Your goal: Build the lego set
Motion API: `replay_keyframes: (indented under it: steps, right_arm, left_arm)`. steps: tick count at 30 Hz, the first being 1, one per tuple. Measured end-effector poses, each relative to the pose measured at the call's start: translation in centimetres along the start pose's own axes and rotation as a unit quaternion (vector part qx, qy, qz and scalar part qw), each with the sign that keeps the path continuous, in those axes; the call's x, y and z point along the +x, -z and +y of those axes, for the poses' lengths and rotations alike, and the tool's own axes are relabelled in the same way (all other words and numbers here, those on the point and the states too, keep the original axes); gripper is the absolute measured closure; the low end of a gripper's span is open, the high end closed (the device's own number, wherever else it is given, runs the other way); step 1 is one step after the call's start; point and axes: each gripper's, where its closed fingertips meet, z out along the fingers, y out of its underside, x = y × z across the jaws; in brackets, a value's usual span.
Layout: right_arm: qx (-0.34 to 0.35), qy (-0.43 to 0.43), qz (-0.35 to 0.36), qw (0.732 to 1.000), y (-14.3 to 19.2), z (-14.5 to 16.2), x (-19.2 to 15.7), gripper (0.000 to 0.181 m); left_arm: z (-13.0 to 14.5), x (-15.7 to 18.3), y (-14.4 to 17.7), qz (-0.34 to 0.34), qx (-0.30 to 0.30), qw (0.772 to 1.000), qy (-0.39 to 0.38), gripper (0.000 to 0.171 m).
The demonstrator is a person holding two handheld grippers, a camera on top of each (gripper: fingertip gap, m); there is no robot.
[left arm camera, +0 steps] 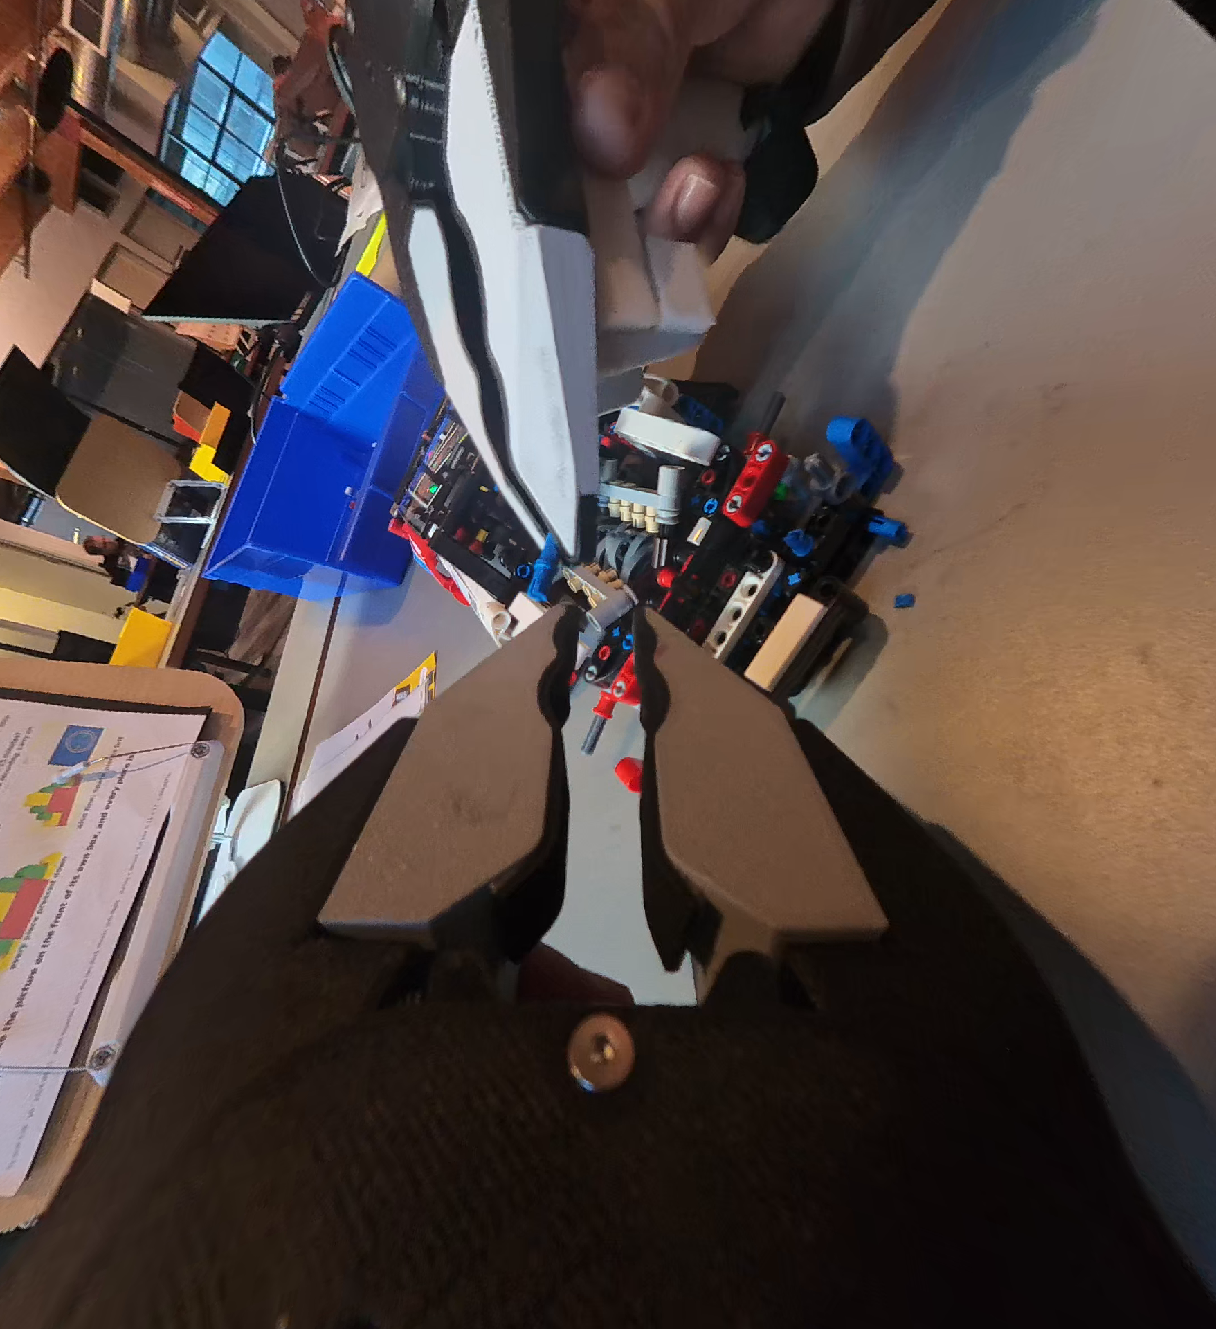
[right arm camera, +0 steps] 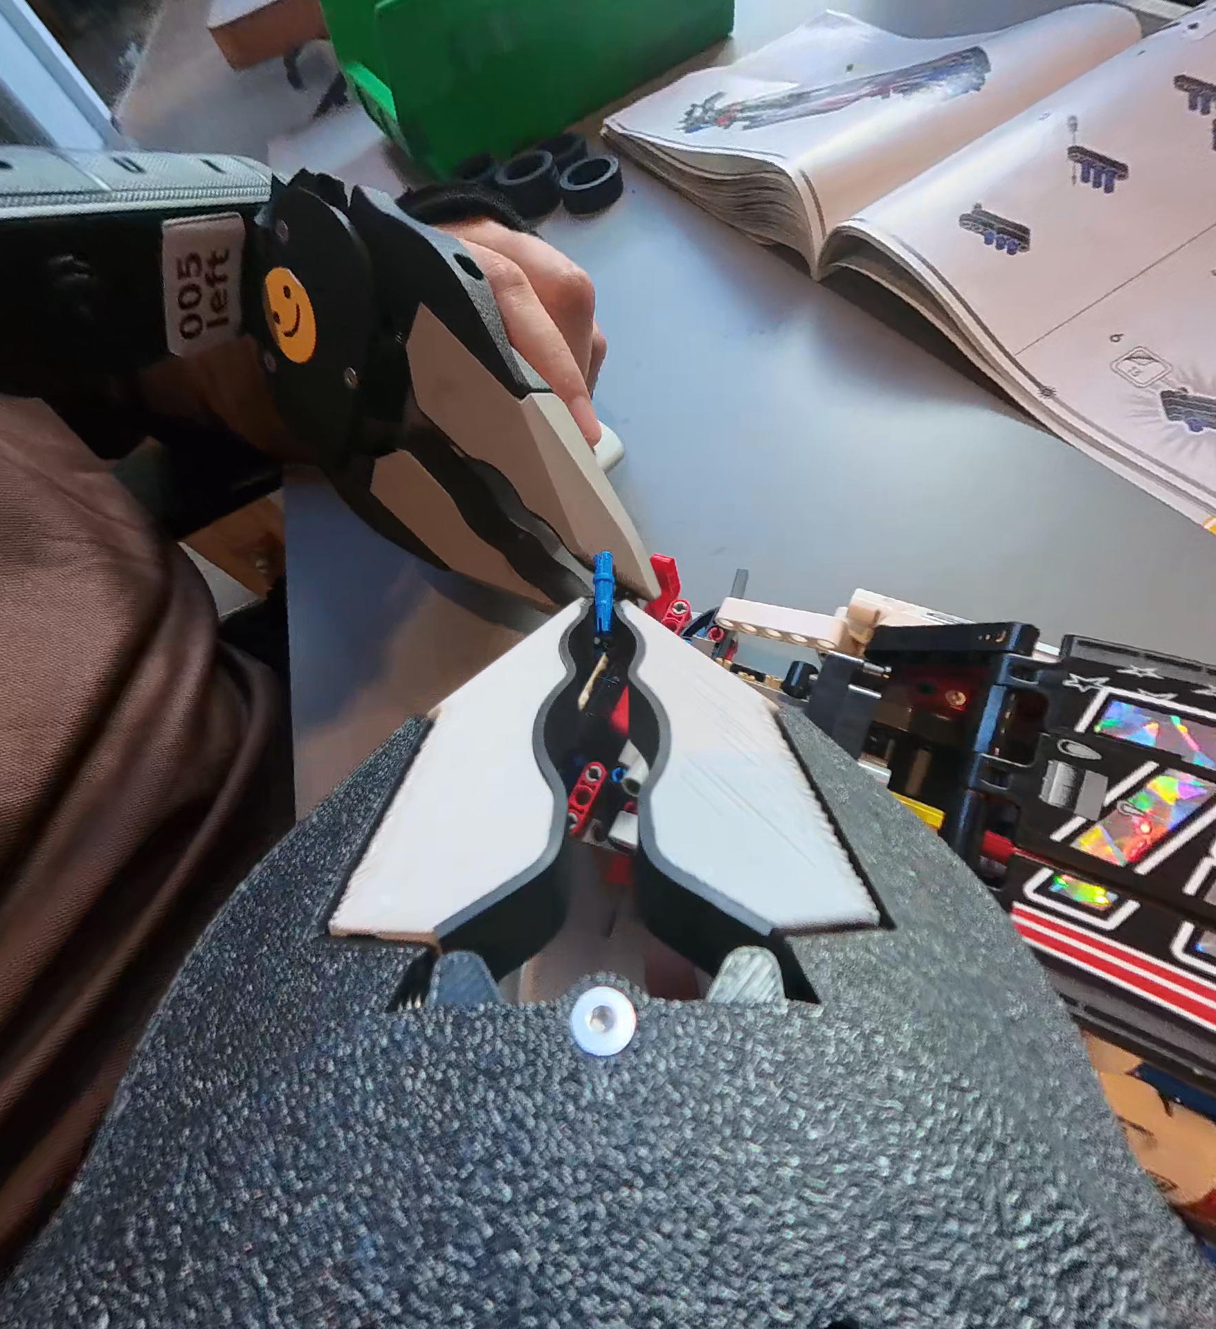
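Note:
The partly built Lego model (left arm camera: 734, 554) is a black, red, blue and white Technic frame lying on the grey table; in the right wrist view its black body (right arm camera: 986, 719) carries shiny stickers. My left gripper (left arm camera: 602, 615) is at the model's near end, its tips closed on a grey beam with tan pins (left arm camera: 601, 593). My right gripper (right arm camera: 605, 608) is shut on a small blue pin (right arm camera: 602, 582) that sticks up past its tips. It holds the pin just above the left gripper's fingers (right arm camera: 576, 489). In the left wrist view the right gripper (left arm camera: 565, 550) comes down from above.
A blue bin (left arm camera: 331, 467) and a board with a printed sheet (left arm camera: 51, 899) stand to the left. A loose red piece (left arm camera: 630, 773) and a blue bit (left arm camera: 903, 599) lie on the table. A green bin (right arm camera: 518, 65), black tyres (right arm camera: 561, 176) and an open instruction book (right arm camera: 950, 216) lie beyond. My left and right fingertips are right by each other.

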Motion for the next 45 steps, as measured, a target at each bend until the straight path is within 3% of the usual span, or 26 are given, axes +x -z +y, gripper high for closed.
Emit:
replay_keyframes:
  steps: [9,25,30,37,45]
  right_arm:
    - [-0.018,0.015,0.009,1.000,0.0,0.7,0.1,0.176]
    - [-0.021,-0.005,-0.010,1.000,-0.2,0.9,-0.2,0.177]
    - [-0.027,-0.001,-0.012,1.000,-0.4,1.1,-0.4,0.177]
    - [-0.018,-0.011,-0.026,0.999,-0.3,0.8,-0.7,0.176]
    - [-0.028,-0.009,-0.011,1.000,-0.5,1.3,-0.2,0.177]
  left_arm:
    - [-0.3,-0.9,0.1,-0.005,0.018,0.998,0.061,0.150]
    - [-0.5,0.0,0.0,0.006,0.016,0.999,0.028,0.157]
    - [-0.3,-0.3,0.1,-0.003,0.015,1.000,0.020,0.171]
    - [-0.6,0.1,0.1,0.003,0.019,1.000,0.021,0.163]
    - [-0.5,-0.2,0.2,-0.003,0.019,1.000,0.013,0.169]
